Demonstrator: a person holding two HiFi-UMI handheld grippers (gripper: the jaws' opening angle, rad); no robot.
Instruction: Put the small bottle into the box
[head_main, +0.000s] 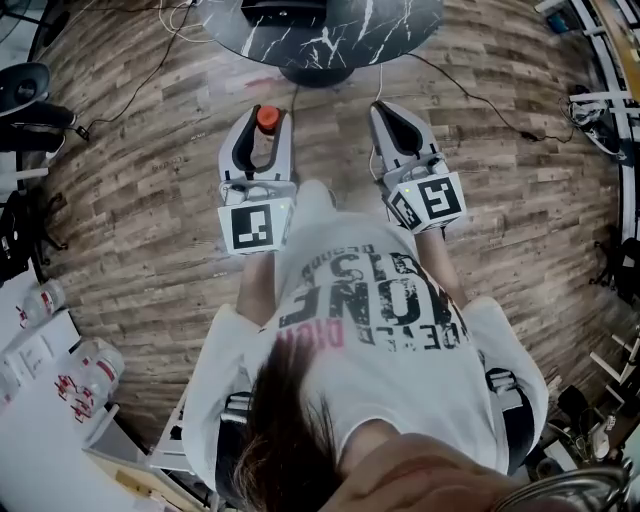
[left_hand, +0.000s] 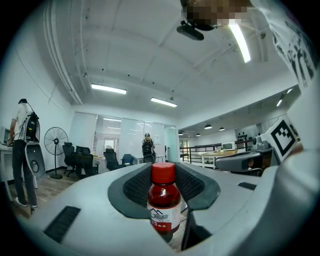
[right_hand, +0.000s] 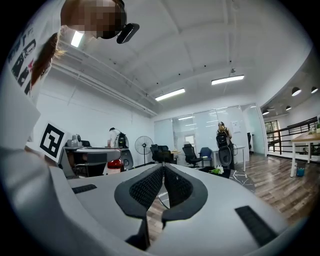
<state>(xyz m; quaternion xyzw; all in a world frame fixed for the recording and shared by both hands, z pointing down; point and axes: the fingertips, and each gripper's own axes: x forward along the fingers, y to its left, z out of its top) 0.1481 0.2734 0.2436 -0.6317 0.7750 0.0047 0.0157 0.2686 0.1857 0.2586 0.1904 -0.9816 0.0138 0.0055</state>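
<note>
The small bottle (left_hand: 163, 200) is brown with a red cap and a white label. It stands upright between the pads of my left gripper (left_hand: 163, 171), which is shut on its body. In the head view the red cap (head_main: 266, 118) shows between the left gripper's (head_main: 266, 122) fingers, held level in front of the person's chest. My right gripper (head_main: 386, 110) is alongside it, to the right. Its jaws (right_hand: 163, 169) are shut together with nothing between them. The right gripper view also catches the red cap (right_hand: 114, 164) at its left. I see no box clearly in any view.
A round black marble table (head_main: 320, 35) stands just ahead on the wooden floor, with cables (head_main: 480, 95) trailing around it. A white surface (head_main: 40, 400) at lower left carries several bottles. Two people (left_hand: 22, 150) (left_hand: 148, 147), office chairs and a fan (left_hand: 55, 142) are farther off.
</note>
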